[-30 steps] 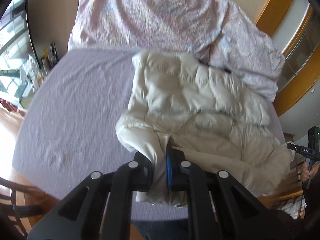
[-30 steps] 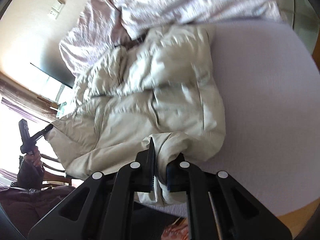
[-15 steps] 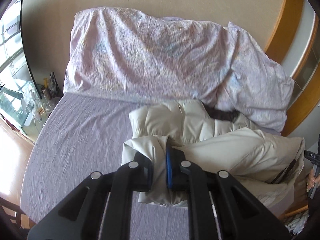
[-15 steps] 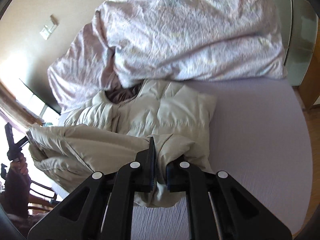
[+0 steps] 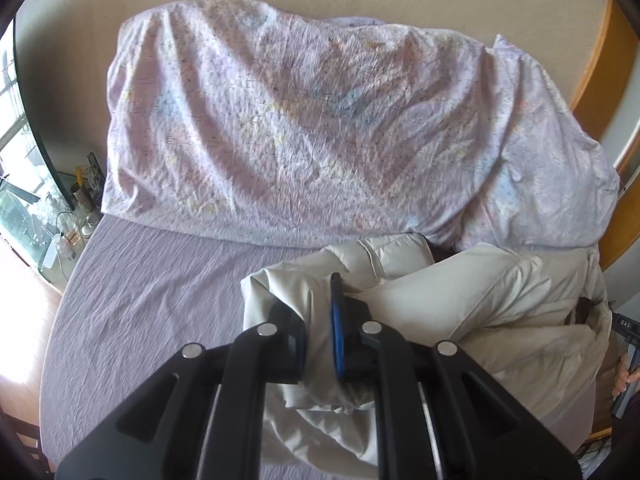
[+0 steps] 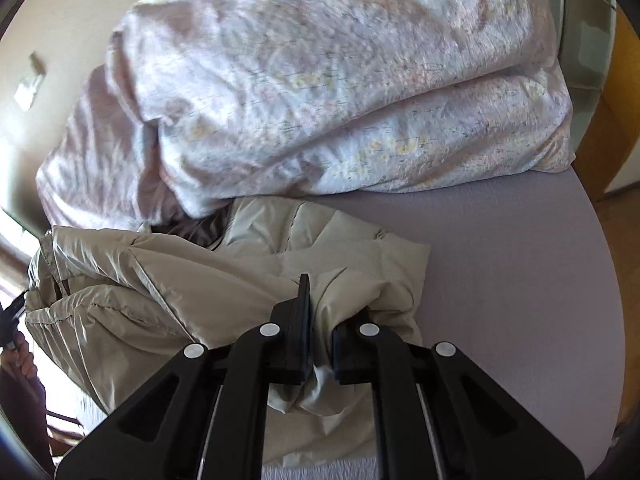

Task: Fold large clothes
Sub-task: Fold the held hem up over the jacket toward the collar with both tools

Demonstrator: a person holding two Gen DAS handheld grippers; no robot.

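Note:
A cream quilted puffer jacket lies on the lilac bed sheet, its lower half lifted and carried over its upper half toward the headboard. My left gripper is shut on one corner of the jacket's hem. My right gripper is shut on the other hem corner of the jacket. The dark lining at the collar shows near the duvet. The fabric hides each gripper's fingertips in part.
A crumpled floral duvet is piled along the headboard wall, also in the right wrist view. A glass side table with bottles stands at the left of the bed. Wooden trim is at the right.
Both grippers have carried the jacket's hem up and forward toward the duvet, folding the lower half over the upper half. Both remain shut on the fabric.

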